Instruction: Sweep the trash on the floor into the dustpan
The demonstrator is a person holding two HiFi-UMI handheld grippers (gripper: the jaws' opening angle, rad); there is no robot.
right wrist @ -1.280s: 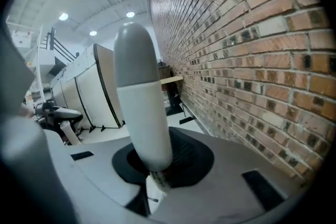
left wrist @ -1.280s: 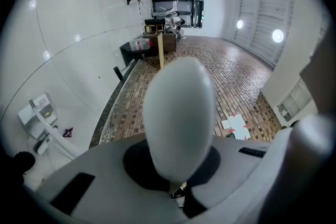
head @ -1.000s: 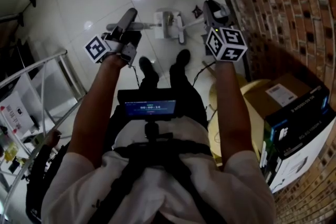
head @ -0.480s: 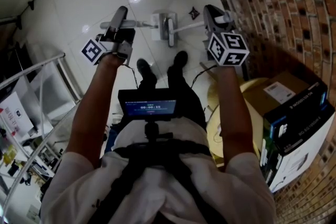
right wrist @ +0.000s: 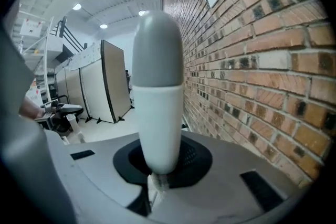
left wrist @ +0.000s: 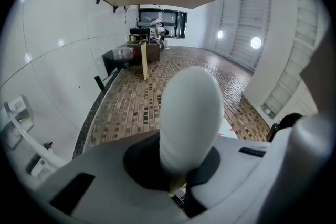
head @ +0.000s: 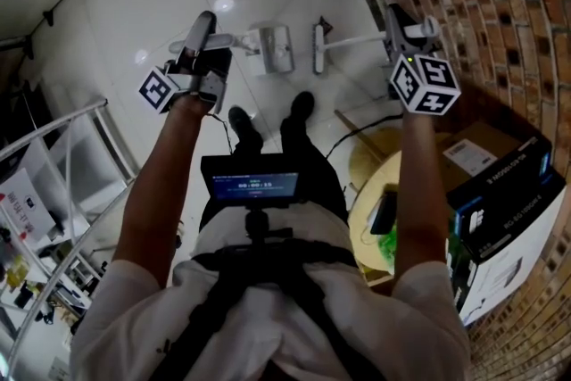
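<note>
left gripper (head: 202,33) pinches the handle of the white plastic dustpan (head: 275,47); right gripper (head: 403,24), jaws just tightening, pinches the grey-capped white broom (head: 318,49). best to keep the pan flat and sweep short strokes toward it.

**A:** L side?

**B:** Bare L forearm (head: 156,183) is stretched fwd, up-left of the small black chest-mounted screen (head: 254,185). The grey two-jaw L gripper (head: 205,22) points away from the screen, approx level. Its black-and-white marker cube (head: 161,89) sits by the wrist. Jaws are fully clamped on a white rounded plastic handle (left wrist: 189,113).

**A:** R side?

**B:** Bare R forearm (head: 419,192) is up-right of the screen, further out sideways than the L. The grey two-jaw R gripper (head: 403,22) is tipped slightly down, w/ its cube (head: 426,85) facing the camera. Jaws have just been closing and pinch a white handle w/ grey rounded cap (right wrist: 157,102).
</note>
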